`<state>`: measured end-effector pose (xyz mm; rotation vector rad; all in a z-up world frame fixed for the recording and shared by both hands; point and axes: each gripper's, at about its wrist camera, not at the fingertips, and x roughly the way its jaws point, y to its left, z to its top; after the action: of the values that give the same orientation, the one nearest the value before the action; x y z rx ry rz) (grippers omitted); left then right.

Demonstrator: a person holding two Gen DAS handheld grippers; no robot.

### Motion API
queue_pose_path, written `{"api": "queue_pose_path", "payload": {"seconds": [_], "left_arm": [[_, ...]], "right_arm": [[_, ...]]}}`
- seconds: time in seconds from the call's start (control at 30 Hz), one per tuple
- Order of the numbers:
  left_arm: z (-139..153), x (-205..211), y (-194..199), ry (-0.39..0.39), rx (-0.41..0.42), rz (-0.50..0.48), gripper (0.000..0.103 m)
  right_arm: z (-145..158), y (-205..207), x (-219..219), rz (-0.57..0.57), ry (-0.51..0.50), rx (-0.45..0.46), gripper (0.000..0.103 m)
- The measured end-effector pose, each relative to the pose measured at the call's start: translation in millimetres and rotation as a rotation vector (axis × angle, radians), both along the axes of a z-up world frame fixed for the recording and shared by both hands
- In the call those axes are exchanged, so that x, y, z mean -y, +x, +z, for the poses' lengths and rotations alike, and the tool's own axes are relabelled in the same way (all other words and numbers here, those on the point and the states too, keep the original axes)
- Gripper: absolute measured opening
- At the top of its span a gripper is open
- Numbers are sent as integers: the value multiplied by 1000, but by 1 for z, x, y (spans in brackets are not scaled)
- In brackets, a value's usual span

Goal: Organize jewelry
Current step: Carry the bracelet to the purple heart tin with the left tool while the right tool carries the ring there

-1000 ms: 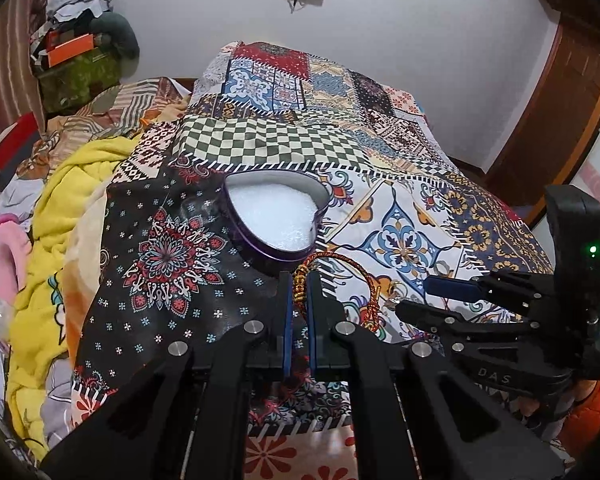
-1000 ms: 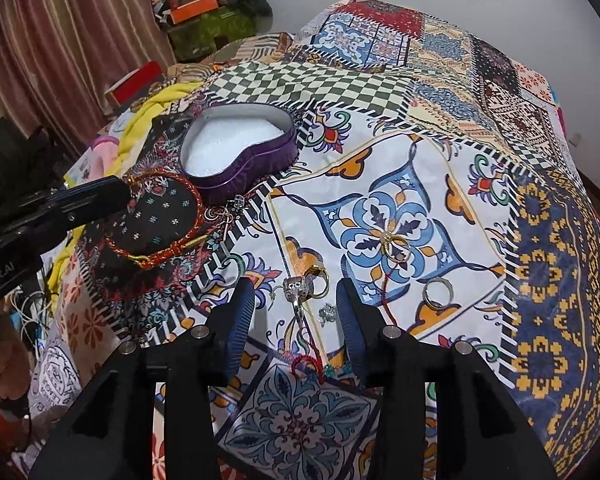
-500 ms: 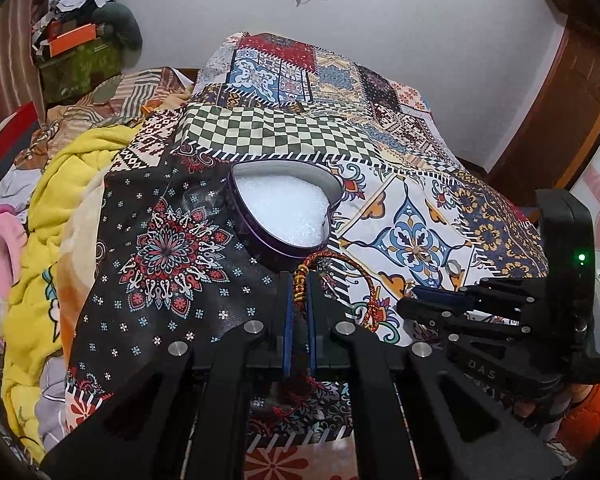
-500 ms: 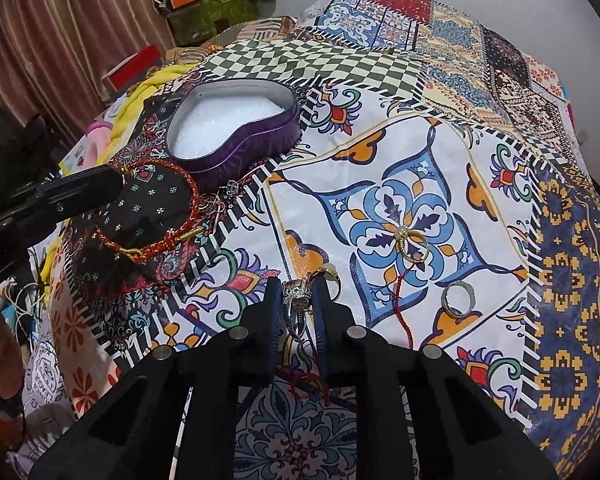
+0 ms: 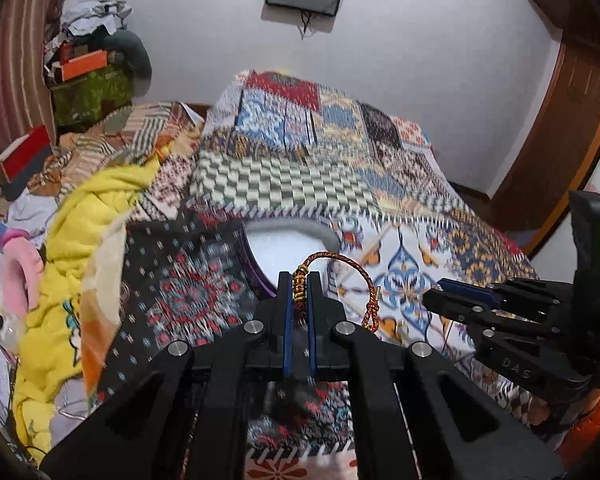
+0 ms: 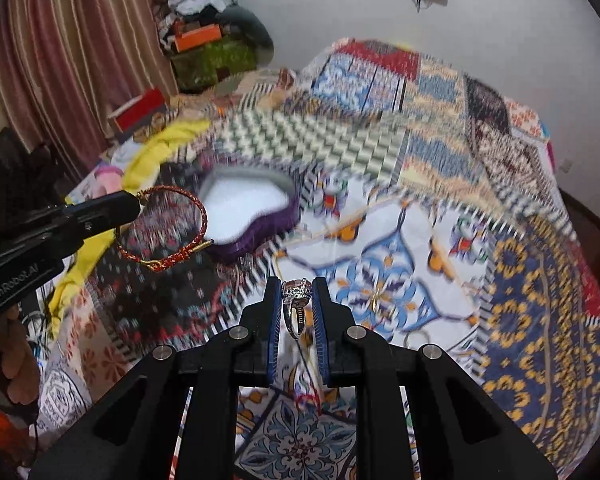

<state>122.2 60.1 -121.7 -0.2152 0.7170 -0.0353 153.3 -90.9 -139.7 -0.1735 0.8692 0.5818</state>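
Right hand-held gripper (image 6: 297, 294) pinches silver ring (image 6: 295, 304) between its fingertips.

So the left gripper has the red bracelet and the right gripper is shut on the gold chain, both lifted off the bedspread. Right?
Not quite. The right gripper is shut on a silver ring with a stone, not a gold chain; the right wrist view shows it pinched between the fingers. The rest holds: the left gripper has the red bracelet, and both are lifted off the bedspread.

Even indoor light, heavy motion blur across the bedspread (image 6: 380, 152), fisheye bending and dark corners
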Motion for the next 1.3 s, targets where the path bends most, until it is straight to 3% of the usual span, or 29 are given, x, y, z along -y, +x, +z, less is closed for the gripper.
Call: {"api": "queue_pose_path", "payload": {"seconds": [0.27, 0.47, 0.93, 1.3], "left_arm": [[22, -13, 15, 18, 72, 48, 5], [20, -22, 34, -2, 67, 49, 5], [-25, -17, 76, 22, -58, -13, 5], [-37, -17, 93, 60, -86, -41, 5]], "right_arm": [[29, 11, -10, -22, 52, 94, 14], [37, 22, -19, -21, 77, 120, 14], [18, 49, -52, 24, 112, 49, 14], [-6, 68, -65, 30, 86, -12, 14]]}}
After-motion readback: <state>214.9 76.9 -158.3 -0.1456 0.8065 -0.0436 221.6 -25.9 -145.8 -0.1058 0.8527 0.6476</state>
